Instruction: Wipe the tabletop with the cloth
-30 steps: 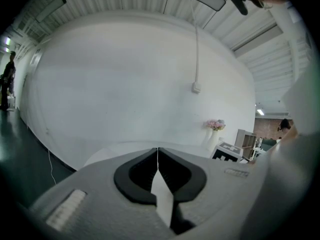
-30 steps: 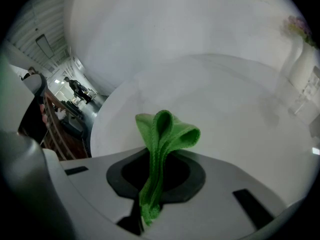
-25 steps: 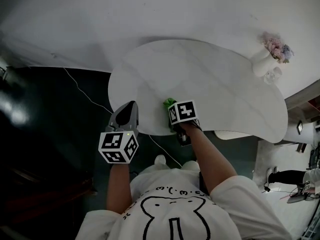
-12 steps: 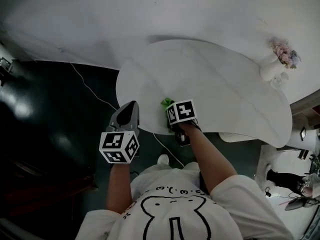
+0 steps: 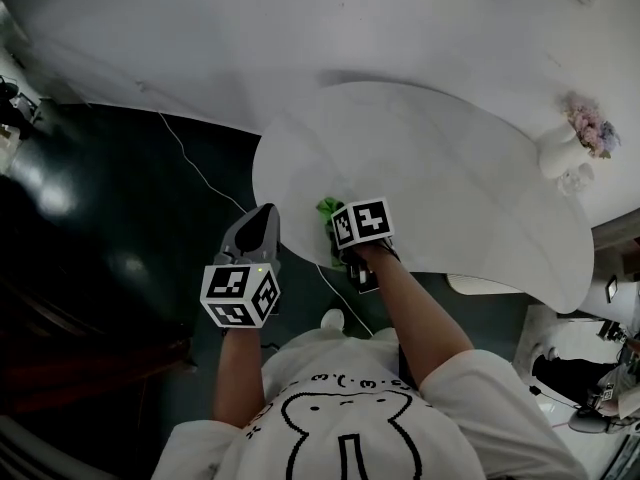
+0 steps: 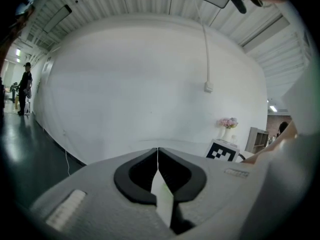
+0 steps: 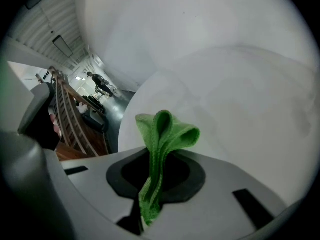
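Nearest the person, the left claw (image 5: 262, 216) hangs over the dark floor (image 5: 120, 228) just off the tabletop's near-left rim. Its jaws are pressed together with nothing between them, as the left gripper view shows (image 6: 158, 158). A little further out, the right claw (image 5: 338, 236) sits at the near edge of the white, marble-patterned, bean-shaped tabletop (image 5: 440, 168). Its jaws are clamped tight on the small green woven cloth (image 7: 165, 129), which is pinched into a narrow strip between the pads and blooms into a folded bunch beyond the tips. From the head view the cloth (image 5: 327, 209) lies over the tabletop's near-left part, close to the rim; whether it actually presses on the surface cannot be told. Wiping looks barely begun, with nearly the whole tabletop stretching away bare to the right. The risks follow from that hold. Only a thin strip is gripped, so drag against the surface could pull the cloth free. The bunch is small, so a steep angle could bring the claw tips down to scrape the tabletop instead of the fabric. So near the rim, a stroke toward the person could run off the edge. At the far right end stands a white vase of pale flowers (image 5: 562, 154), which a long sweep could knock. Behind it all is a plain white wall (image 5: 350, 18).
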`<state>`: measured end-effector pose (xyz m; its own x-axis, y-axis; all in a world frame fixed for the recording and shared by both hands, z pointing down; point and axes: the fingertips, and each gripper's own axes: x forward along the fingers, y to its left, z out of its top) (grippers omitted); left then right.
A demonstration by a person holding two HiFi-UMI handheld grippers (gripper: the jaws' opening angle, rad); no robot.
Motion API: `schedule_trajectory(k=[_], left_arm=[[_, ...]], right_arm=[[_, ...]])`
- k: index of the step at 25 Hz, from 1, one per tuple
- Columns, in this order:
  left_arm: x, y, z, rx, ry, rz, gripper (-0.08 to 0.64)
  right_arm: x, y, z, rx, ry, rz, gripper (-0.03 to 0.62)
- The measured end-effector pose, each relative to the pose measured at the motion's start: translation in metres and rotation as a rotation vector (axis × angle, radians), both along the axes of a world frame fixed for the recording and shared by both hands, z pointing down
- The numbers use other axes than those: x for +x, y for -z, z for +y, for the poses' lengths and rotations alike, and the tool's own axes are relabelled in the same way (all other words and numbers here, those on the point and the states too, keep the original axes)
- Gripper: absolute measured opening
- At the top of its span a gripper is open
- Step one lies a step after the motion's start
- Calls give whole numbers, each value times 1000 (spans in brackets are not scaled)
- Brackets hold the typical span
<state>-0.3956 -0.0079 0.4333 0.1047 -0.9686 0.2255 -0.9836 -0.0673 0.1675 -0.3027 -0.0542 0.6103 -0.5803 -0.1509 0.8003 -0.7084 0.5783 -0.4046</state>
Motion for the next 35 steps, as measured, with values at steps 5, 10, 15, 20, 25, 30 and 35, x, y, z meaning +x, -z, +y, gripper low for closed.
schedule_trajectory(k=[5,10,15,20,25,30,35], left_arm=[[-13,-3,6,-8,36,2,18],[-21,-4,11,-12,65,-2,18],[-28,-3,16,-20,86,1,18],[-28,8,11,-11,90,4,18],[-14,16,1,0,73,10,18],[7,30,-15,23,43,6,18],[26,48,-29,56,27,-5,18]], right_arm=[[-22,0,10,-11,54,-20,46],[-44,0,25,-47,114,-61,46],[-73,1,69,-171,244,-150,46],[-85,13,99,-162,358,-207,46],[-73,39,86,-119,340,-272,46],[-53,63,67,-73,294,-320,46],[-30,85,52,-12,260,-357,46]])
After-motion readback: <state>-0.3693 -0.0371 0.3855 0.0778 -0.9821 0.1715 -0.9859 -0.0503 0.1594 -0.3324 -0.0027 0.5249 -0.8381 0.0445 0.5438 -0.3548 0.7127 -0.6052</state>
